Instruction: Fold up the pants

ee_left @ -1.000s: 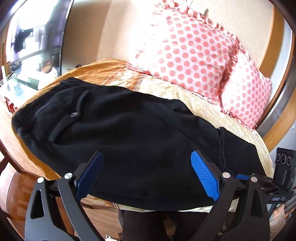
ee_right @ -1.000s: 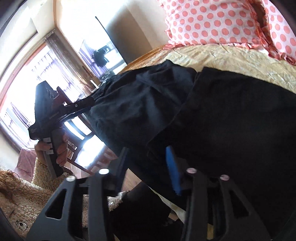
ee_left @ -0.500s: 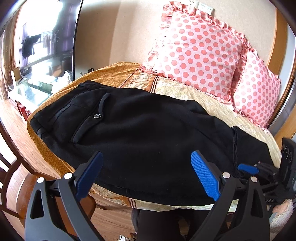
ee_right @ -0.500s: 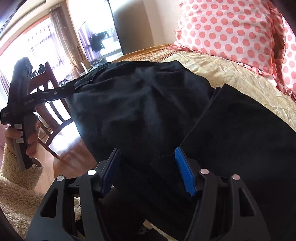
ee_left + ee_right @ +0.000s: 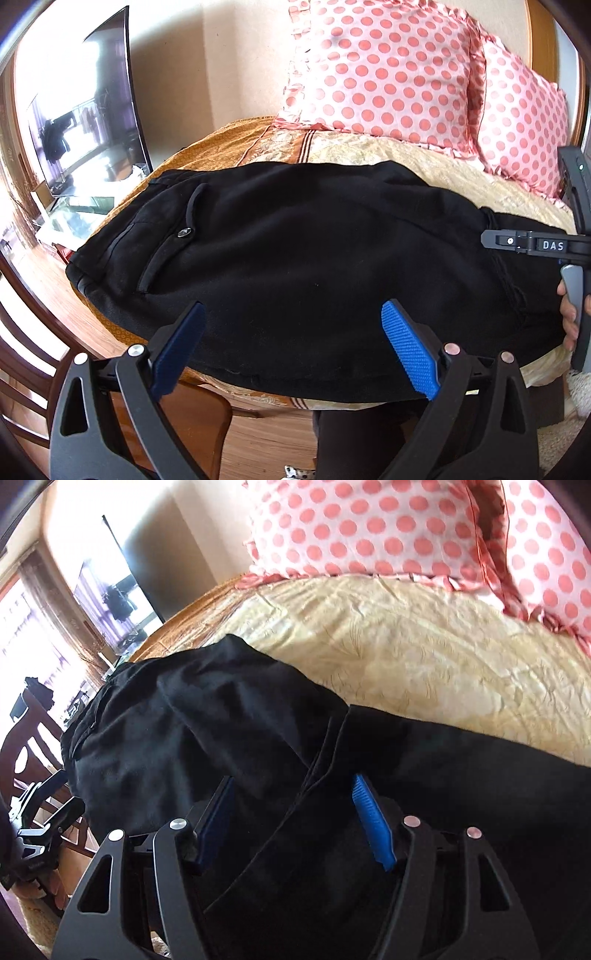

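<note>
Nearest us, our left gripper (image 5: 291, 345) hangs with its blue pads spread wide and nothing between them, just off the near hem of the black pants (image 5: 295, 266); our right gripper (image 5: 291, 819) is also parted, its pads straddling a raised fold of the cloth without pinching it. The pants lie across the bed (image 5: 424, 162), long axis running 9 to 3 o'clock, waistband and buttoned back pocket (image 5: 183, 232) toward 9. At 3 o'clock the other tool reads "DAS" (image 5: 553, 245), and two polka-dot pillows (image 5: 384, 70) stand beyond at 1 o'clock.
</note>
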The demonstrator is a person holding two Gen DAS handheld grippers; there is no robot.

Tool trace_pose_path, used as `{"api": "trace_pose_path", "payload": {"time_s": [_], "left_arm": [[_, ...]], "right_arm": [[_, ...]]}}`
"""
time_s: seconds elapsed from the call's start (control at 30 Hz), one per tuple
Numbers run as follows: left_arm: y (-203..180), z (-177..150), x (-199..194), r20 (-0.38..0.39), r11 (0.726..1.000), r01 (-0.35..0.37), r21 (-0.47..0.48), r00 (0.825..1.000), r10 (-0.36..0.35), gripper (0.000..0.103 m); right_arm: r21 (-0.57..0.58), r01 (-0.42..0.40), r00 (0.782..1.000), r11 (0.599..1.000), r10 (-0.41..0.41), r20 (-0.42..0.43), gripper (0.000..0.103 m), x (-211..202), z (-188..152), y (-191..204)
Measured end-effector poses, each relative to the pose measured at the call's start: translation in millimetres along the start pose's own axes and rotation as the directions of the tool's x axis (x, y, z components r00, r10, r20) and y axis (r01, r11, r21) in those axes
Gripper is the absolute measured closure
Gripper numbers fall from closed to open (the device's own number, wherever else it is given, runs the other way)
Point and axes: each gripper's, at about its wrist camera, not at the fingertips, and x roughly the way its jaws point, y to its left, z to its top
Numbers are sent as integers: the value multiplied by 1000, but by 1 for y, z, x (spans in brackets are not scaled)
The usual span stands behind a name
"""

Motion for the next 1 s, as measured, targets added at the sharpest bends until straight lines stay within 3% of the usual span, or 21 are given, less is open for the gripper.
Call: {"api": "trace_pose_path", "payload": {"time_s": [0.23,0.33,0.4,0.5,0.63,0.8,1.0], "left_arm": [[23,-5,-6,19,999,-21,-38,1000,22,7],[52,-8,-8,19,991,-17,-136,1000,20,6],[76,-10,-7,14,973,0,-229,1000,3,6],[116,-15,-6,29,921,41,-386,999,-32,6],[165,-19,6,53,825,111,-554,994,-98,6],[201,-20,30,89,684,247,-686,962,-258,8],[214,-17,48,101,620,274,-735,949,-299,11]], "right_arm": [[-67,-151,988,986,152,6,34,-28,-27,16],[-178,-131,991,975,131,-8,33,-34,-44,32],[-233,-85,996,969,77,-44,26,-24,-57,39],[-299,-43,999,953,42,-12,17,-24,-66,49],[-304,-32,999,952,31,-9,11,-22,-66,54],[-284,-48,999,958,48,-8,10,-23,-66,51],[-264,-56,998,963,57,-6,9,-22,-65,49]]}}
